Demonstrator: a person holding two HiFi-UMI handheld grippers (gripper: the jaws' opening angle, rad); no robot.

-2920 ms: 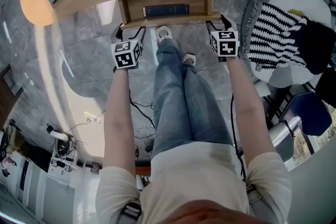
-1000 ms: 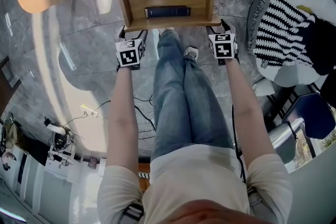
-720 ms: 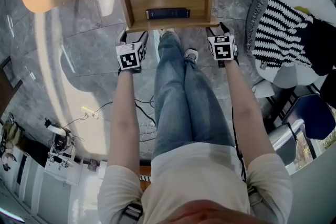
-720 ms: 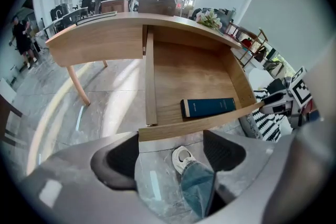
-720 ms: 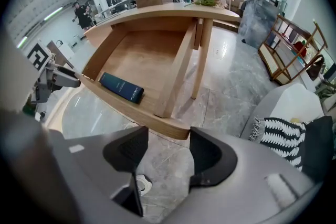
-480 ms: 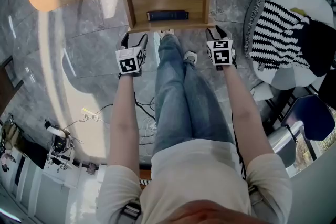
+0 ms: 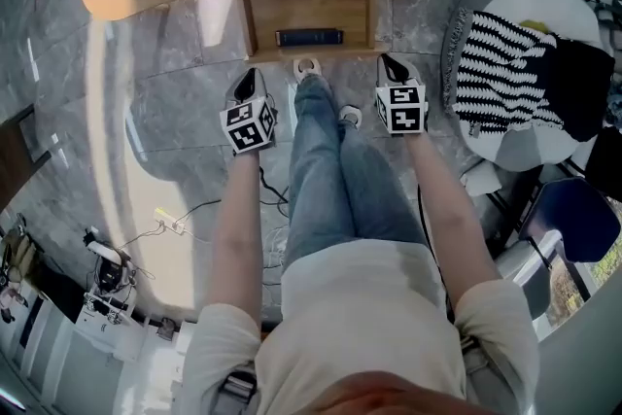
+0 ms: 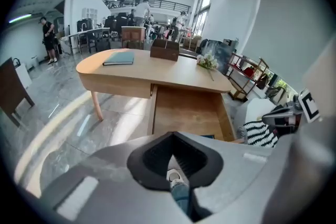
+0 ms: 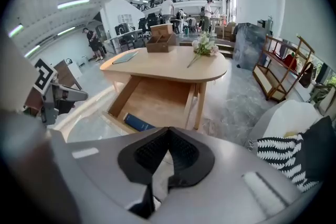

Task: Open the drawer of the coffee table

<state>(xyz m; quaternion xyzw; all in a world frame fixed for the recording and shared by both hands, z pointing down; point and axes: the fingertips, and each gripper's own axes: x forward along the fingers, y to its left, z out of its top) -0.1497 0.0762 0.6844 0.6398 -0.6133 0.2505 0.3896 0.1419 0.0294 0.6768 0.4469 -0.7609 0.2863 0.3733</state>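
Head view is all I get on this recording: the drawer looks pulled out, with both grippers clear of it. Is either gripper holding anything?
Observer: No. The left gripper has its jaws together on nothing; they have just closed.
Reviewer: The right one too?
Observer: Yes. The right gripper has also just closed, and it is empty.
Reviewer: What sits past my frame's top edge?
Observer: On the coffee table, a wooden box and a bunch of flowers.
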